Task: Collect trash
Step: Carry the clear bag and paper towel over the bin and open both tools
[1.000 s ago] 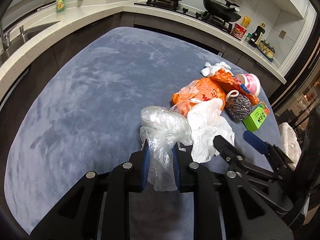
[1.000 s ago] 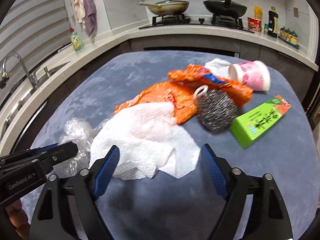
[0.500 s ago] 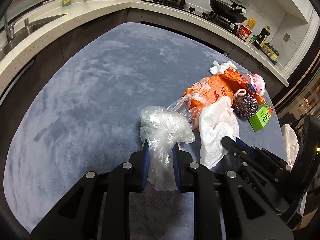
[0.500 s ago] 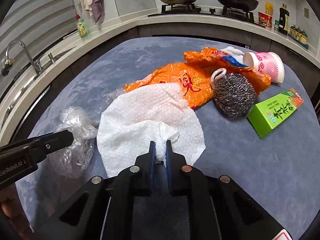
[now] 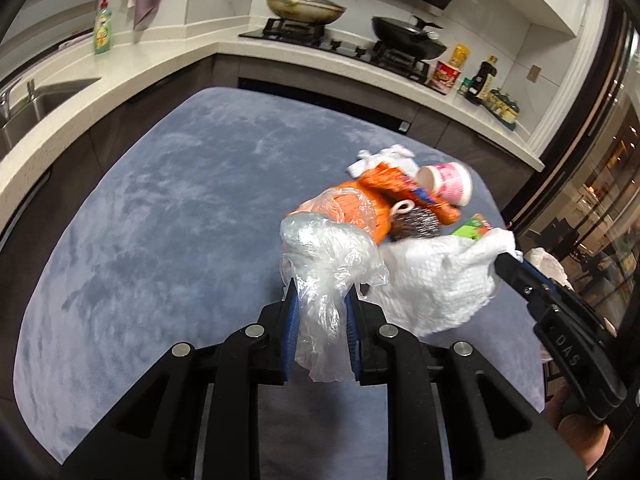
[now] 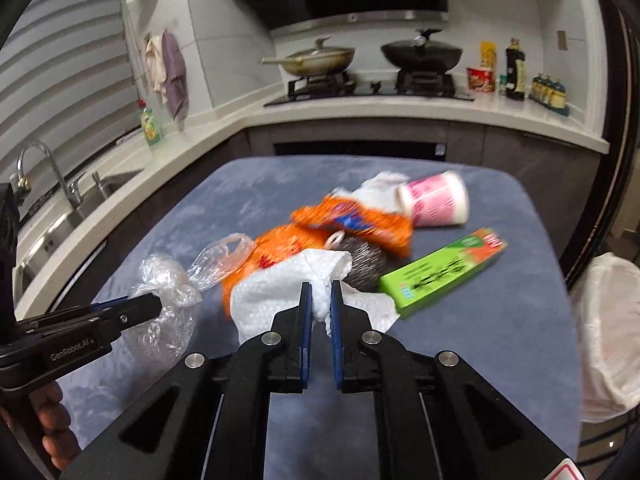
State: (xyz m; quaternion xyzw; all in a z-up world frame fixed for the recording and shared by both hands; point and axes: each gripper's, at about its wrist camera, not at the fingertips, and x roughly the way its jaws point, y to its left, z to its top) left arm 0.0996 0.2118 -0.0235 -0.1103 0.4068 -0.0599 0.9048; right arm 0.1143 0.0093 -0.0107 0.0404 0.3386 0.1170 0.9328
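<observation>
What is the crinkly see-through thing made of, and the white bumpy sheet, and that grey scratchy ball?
The clear bag looks like thin glossy plastic film: see-through, wrinkled, with shiny glints. The white sheet looks like soft matte paper towel, going by its dimpled embossed pattern. The grey ball seems to be a metal-wire scouring pad, dull silvery with a coiled texture, though it is partly hidden and blurred.

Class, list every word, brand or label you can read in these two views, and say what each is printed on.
"GenRobot.AI": black left gripper body.
"DAS": black right gripper body.
Green cardboard box: print blurred, unreadable.
Pink-and-white paper cup, orange plastic wrappers: unreadable.
</observation>
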